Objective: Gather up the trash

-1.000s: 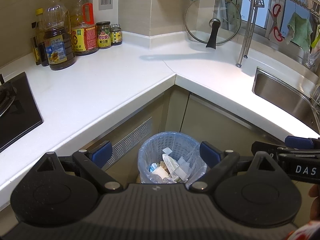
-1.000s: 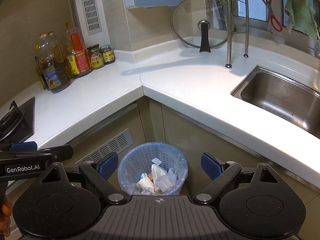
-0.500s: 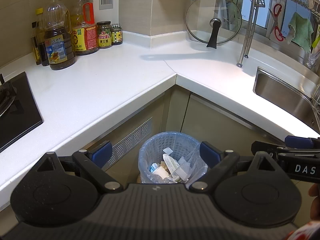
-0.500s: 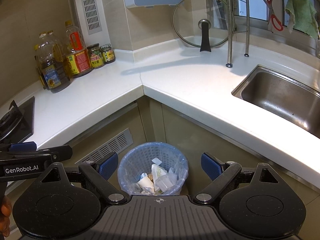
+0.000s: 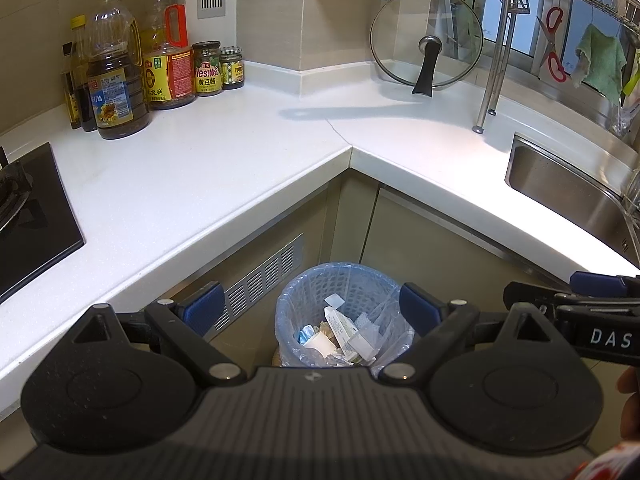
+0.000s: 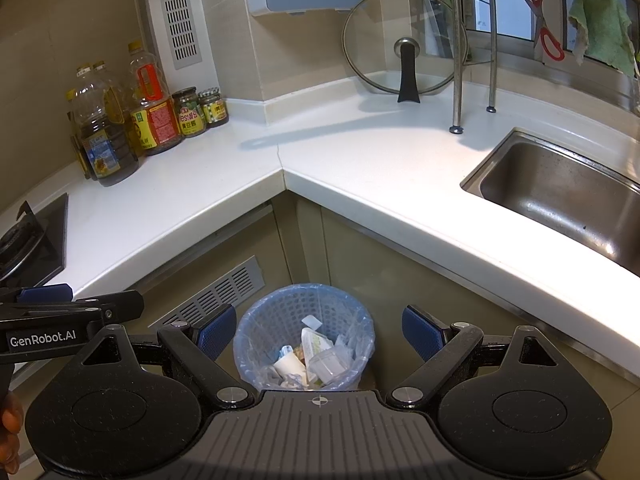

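Both grippers held side by side over the kitchen corner, pointing down and forward. Left gripper [image 5: 308, 308]: blue-padded fingers [image 5: 200, 307] wide apart, nothing between the pads. Right gripper [image 6: 320, 330]: fingers [image 6: 420, 332] likewise spread wide and empty. Framed in the gap between each pair of fingers, well below them on the floor: a blue mesh trash bin [image 5: 304, 292] lined with a clear plastic bag, tucked into the inner angle of the cabinets. Inside it, the collected trash [image 5: 340, 334] (white wrappers, a small cup, bits of clear plastic) heaped at the bottom. Beyond the fingertips and higher up: the white L-shaped table [image 5: 224, 152]. Far left of the fingers, oil bottles [image 5: 116, 80] and two small jars against the wall, with a black stove [image 5: 28, 216] nearer. Straight ahead past the corner, a glass pot lid [image 5: 426, 40] leaning upright. Off to the right of the fingers, a steel sink [image 6: 560, 188] sunk into the table
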A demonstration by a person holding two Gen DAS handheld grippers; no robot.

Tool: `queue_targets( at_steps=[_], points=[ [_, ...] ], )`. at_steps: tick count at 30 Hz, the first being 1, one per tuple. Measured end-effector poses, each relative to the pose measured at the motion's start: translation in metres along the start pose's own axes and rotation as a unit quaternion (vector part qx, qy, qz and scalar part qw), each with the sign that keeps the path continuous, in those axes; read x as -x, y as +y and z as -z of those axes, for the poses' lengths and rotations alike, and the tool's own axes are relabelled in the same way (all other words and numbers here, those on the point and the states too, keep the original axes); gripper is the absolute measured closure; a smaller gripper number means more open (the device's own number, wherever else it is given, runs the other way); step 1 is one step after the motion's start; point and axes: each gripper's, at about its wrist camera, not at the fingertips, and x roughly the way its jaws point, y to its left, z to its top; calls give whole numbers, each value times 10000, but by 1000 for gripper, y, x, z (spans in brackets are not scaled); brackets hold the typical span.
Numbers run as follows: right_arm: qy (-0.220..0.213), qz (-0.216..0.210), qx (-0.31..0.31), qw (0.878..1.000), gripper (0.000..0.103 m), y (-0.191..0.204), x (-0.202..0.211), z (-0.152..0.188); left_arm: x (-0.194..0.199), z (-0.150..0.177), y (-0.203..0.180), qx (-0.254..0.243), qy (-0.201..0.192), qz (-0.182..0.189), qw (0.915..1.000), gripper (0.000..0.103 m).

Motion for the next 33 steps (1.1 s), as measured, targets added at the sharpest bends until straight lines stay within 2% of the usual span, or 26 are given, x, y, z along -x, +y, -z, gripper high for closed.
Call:
queue_targets(
  at_steps=[33],
  points=[
    [11,13,-20,10000,13,-2,0,4,0,0,-1,-8,10,22,10000,10]
  ],
)
